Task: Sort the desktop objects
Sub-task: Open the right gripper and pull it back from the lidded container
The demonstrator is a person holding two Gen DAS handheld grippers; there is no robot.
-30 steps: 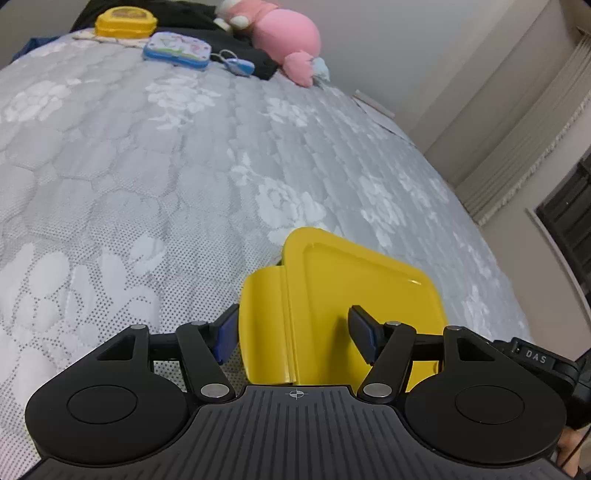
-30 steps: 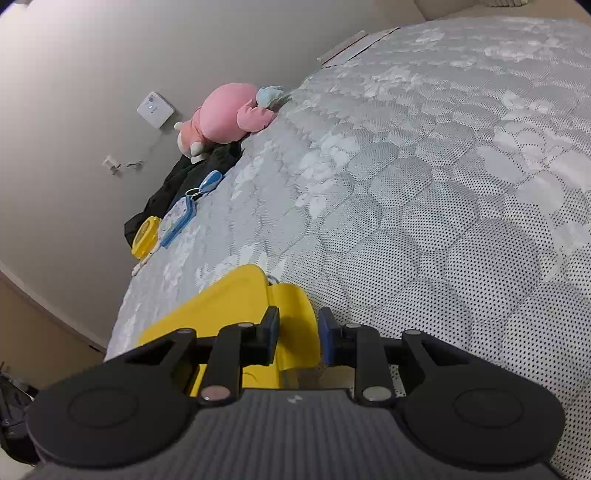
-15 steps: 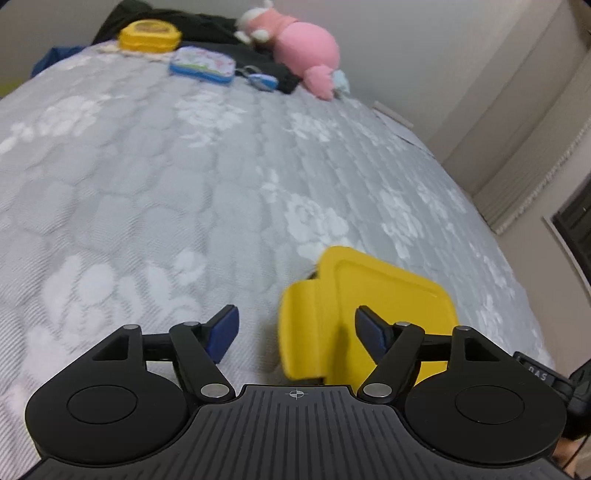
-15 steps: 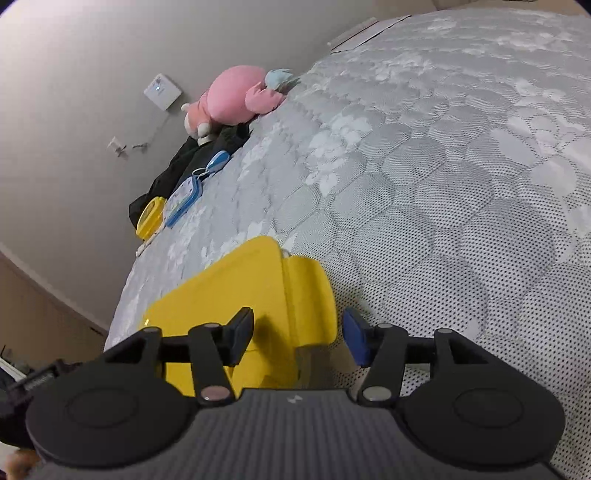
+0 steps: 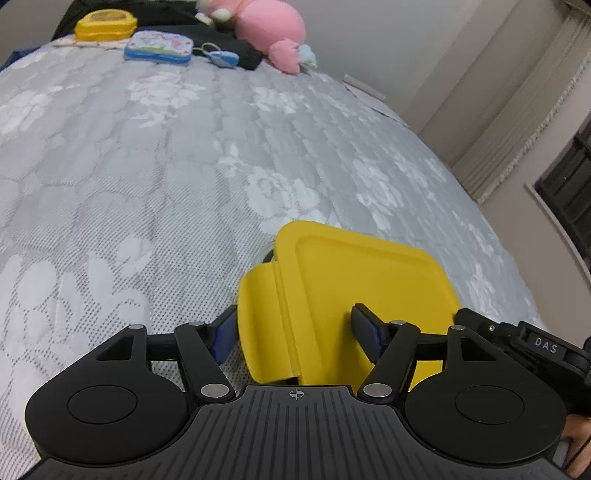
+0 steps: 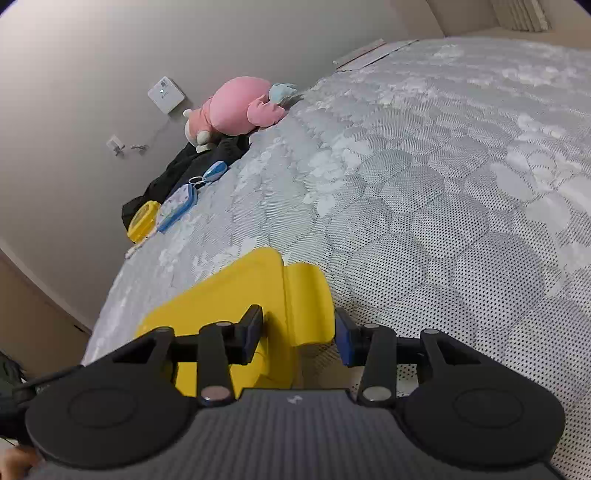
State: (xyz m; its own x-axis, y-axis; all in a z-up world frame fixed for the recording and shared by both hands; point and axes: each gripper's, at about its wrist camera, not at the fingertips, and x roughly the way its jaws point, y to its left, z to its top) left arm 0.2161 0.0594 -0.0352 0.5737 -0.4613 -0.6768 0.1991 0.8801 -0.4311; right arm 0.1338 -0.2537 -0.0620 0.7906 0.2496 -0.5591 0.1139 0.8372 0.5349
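Left wrist view: a yellow lidded box (image 5: 354, 291) lies on a grey quilted bed (image 5: 147, 177), its side flap between the closing left tongs (image 5: 293, 332). One blue pad (image 5: 223, 332) sits at the flap's outer face; the other pad lies over the lid, and whether either presses cannot quite be made out. Beyond the box, at the bed's far edge, sit a smaller yellow case (image 5: 103, 26), a blue patterned tin (image 5: 159, 46), a blue key fob (image 5: 221, 57) and a pink plush toy (image 5: 273, 29), the last partly on dark clothing (image 5: 236, 50). Just right of the box, part of the other gripper's black body (image 5: 528, 347) shows.

Right wrist view: the same yellow lidded box (image 6: 236, 295) lies on the bed (image 6: 443, 184), its opposite flap between the closing right tongs (image 6: 299, 336); both pads stand just clear of it. Far beyond the box, along the bed's edge by the wall, the pink plush toy (image 6: 236, 107), dark clothing (image 6: 192, 166), blue key fob (image 6: 214, 171), blue patterned tin (image 6: 177, 205) and smaller yellow case (image 6: 142, 221) line up. A white wall device (image 6: 166, 94) hangs above them.
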